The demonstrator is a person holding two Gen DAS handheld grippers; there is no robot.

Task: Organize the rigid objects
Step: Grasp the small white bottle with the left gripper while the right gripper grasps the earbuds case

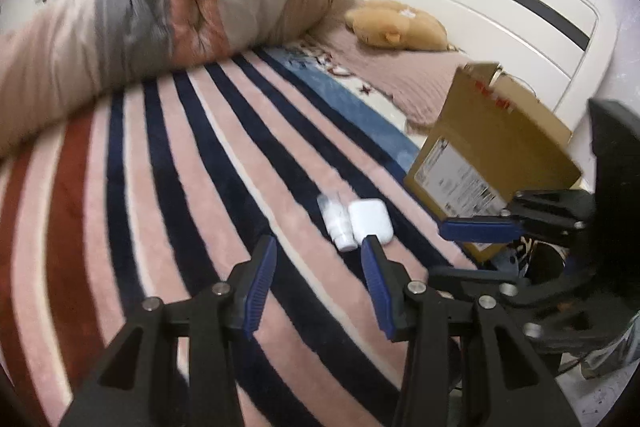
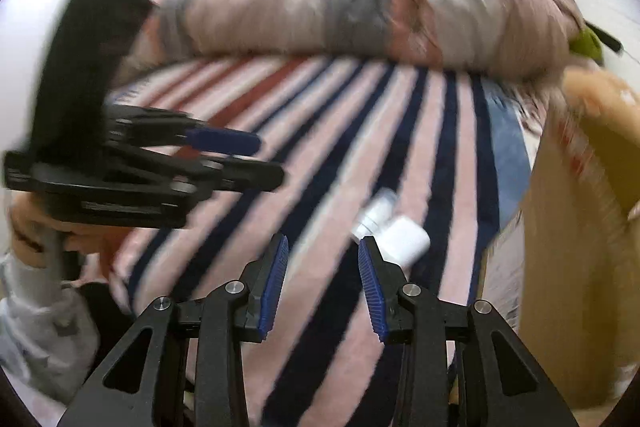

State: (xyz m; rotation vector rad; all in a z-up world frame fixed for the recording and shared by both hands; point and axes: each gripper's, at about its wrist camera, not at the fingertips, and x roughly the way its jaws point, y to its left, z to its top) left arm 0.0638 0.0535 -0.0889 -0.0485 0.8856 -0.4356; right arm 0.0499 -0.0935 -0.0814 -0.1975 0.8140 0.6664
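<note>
- Left gripper open, nothing between jaws, above striped blanket.
- Right gripper likewise parted, empty.
- Just beyond: white bottle touching white earbud case.
- Farther right: cardboard box.
- Far: plush toy.

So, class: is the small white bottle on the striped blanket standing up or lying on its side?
Lying on its side. The bottle rests lengthwise on the blanket, cap pointing sideways, touching the white case.
</note>
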